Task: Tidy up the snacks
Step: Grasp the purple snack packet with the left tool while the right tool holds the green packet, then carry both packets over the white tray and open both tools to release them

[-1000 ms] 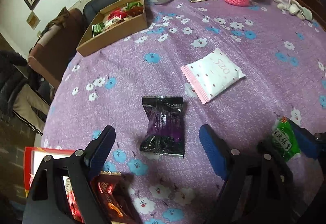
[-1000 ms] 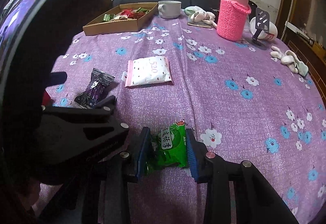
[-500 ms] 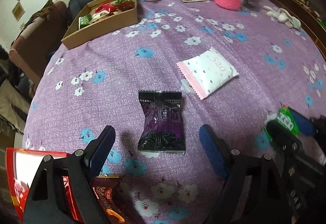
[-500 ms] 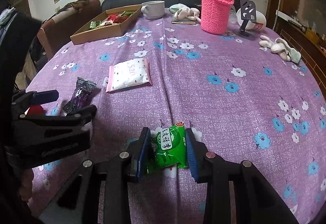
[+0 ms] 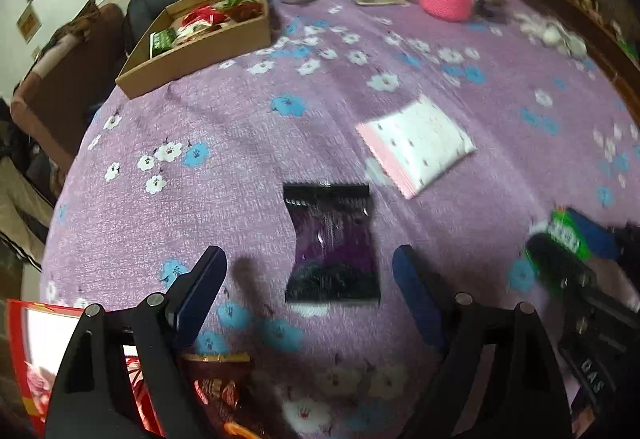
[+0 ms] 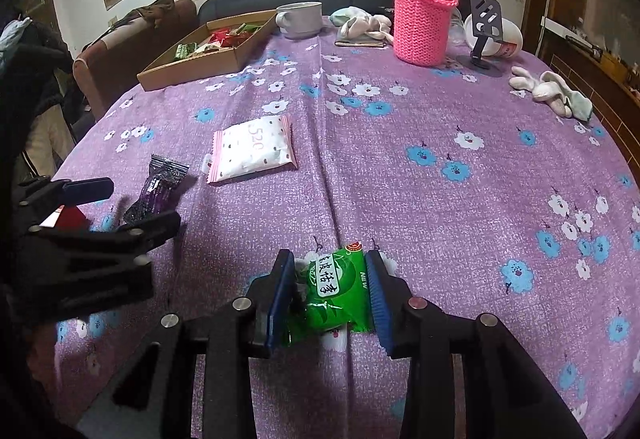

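My right gripper (image 6: 330, 289) is shut on a green snack packet (image 6: 336, 293), held just above the purple flowered tablecloth; both show at the right edge of the left wrist view (image 5: 566, 235). My left gripper (image 5: 308, 285) is open over a dark purple snack packet (image 5: 332, 251) lying between its fingers; that packet also shows in the right wrist view (image 6: 158, 191). A white and pink packet marked 520 (image 5: 418, 143) (image 6: 252, 149) lies flat further in. A cardboard box (image 5: 192, 53) (image 6: 208, 57) holding several snacks stands at the far left.
A red snack bag (image 5: 72, 359) lies at the near left table edge. A white mug (image 6: 300, 19), a pink knitted bottle sleeve (image 6: 422, 23), a phone stand (image 6: 482, 35) and white socks (image 6: 550, 89) stand at the far side. A sofa lies beyond the table.
The left gripper has shifted slightly toward the purple packet, its view now blurred. The right gripper, still holding the green packet, has drawn back and to the right.
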Available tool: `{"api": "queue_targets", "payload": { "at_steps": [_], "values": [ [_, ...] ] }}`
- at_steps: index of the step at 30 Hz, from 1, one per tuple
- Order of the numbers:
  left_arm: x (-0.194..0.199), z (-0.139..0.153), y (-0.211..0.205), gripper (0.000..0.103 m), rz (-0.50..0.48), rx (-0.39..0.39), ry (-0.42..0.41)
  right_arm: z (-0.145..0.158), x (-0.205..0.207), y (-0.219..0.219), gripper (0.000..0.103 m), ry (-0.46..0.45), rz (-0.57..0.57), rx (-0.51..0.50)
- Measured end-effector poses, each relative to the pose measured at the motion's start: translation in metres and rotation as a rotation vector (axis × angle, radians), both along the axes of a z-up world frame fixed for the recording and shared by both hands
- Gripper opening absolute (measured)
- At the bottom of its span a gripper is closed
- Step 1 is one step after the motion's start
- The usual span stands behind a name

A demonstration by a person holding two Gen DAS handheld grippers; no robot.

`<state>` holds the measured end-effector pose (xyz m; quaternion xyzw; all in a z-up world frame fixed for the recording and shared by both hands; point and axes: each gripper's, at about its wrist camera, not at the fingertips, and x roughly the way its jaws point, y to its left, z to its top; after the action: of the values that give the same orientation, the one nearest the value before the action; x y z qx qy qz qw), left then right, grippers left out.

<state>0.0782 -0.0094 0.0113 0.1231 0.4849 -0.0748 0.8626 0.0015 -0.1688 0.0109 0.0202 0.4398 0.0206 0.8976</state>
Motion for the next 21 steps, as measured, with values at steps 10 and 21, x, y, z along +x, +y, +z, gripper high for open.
{"api": "queue_targets", "payload": {
  "at_steps": [10, 21],
  "values": [
    [-0.008, 0.003, -0.009, 0.026, -0.017, 0.004, -0.031, 0.000, 0.000, 0.002, 0.037, -0.002, 0.001, -0.006],
    [-0.036, 0.021, 0.008, 0.022, 0.009, -0.103, -0.055, 0.002, -0.001, 0.002, 0.020, -0.003, 0.042, 0.090]
  ]
}}
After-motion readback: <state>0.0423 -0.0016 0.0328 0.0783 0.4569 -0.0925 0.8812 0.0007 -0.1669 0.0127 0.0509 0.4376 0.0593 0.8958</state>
